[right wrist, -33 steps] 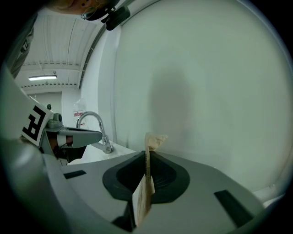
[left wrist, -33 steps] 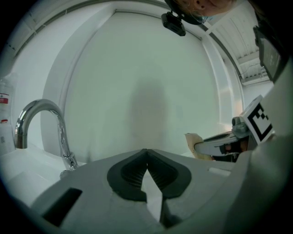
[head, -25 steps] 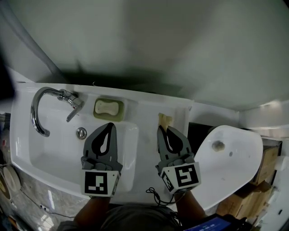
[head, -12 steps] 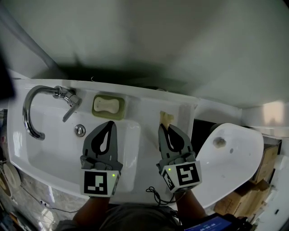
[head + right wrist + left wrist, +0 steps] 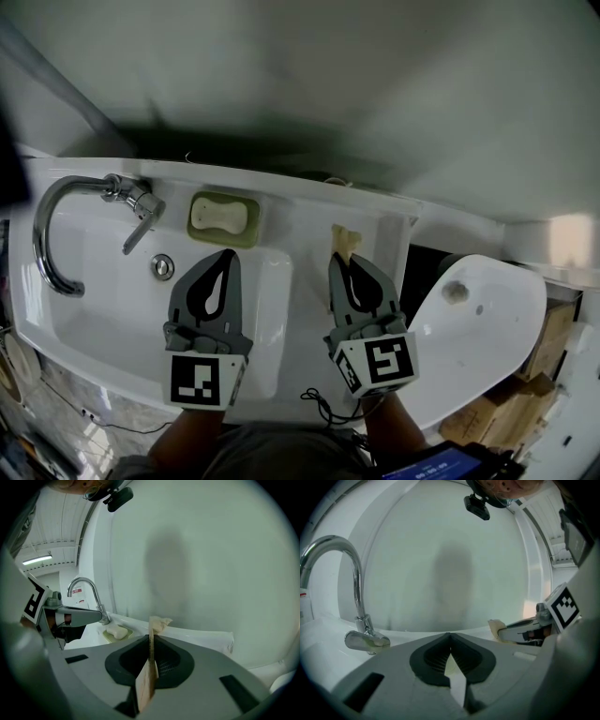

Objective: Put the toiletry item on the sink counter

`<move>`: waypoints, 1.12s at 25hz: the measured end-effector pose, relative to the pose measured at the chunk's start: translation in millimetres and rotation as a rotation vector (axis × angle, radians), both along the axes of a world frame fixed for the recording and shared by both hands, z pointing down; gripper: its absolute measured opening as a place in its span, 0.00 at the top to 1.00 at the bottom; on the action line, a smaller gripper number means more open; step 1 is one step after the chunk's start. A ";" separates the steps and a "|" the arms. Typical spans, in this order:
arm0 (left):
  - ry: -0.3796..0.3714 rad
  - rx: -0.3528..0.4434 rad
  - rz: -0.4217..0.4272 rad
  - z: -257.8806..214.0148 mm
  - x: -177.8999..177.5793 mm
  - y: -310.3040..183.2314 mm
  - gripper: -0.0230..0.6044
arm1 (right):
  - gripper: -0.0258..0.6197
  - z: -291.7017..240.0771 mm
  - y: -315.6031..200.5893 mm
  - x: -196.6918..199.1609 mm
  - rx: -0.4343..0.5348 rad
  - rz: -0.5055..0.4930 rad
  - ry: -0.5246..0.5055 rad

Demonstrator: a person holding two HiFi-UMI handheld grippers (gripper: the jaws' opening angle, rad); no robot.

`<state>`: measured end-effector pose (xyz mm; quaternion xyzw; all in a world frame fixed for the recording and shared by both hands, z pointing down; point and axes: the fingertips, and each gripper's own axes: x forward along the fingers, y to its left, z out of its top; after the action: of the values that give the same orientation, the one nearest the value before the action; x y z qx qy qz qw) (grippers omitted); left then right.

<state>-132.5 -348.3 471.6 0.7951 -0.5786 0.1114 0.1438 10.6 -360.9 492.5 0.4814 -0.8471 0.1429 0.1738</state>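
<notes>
My right gripper is shut on a thin, flat tan toiletry item, whose crumpled cream top sticks out past the fingertips. It is held over the white sink counter, right of the basin. In the right gripper view the toiletry item stands edge-on between the pads of the right gripper. My left gripper hovers over the basin with its jaws shut and nothing in them. The left gripper shows its tips meeting.
A chrome faucet arches over the basin at the left, with a drain below it. A green dish with a soap bar sits on the back ledge. A white toilet lid stands at the right, beside cardboard boxes. A black cable lies at the front edge.
The view has drifted so the faucet and sink sit further left in the picture. Both grippers stay side by side, the right one still holding the tan item.
</notes>
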 end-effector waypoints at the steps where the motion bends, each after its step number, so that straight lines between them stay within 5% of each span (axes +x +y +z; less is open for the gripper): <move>1: 0.000 -0.001 -0.002 0.7 -0.9 -0.5 0.94 | 0.91 1.1 -0.6 -0.1 -0.002 0.001 0.002; 16: -0.001 0.001 -0.013 2.4 -5.1 -2.1 0.94 | 0.91 18.2 -2.5 -1.3 -0.049 0.003 0.017; 19: 0.002 0.002 -0.012 2.7 -5.4 -2.4 0.94 | 0.79 21.0 -2.5 -2.9 -0.061 -0.006 0.031; 28: 0.009 0.032 -0.016 -12.1 -4.4 2.6 0.94 | 0.79 8.9 3.3 -5.8 -0.041 -0.011 0.024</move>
<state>-136.9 -345.7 459.5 0.7930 -0.5862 0.0973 0.1347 4.7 -357.6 501.4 0.4747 -0.8444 0.1536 0.1948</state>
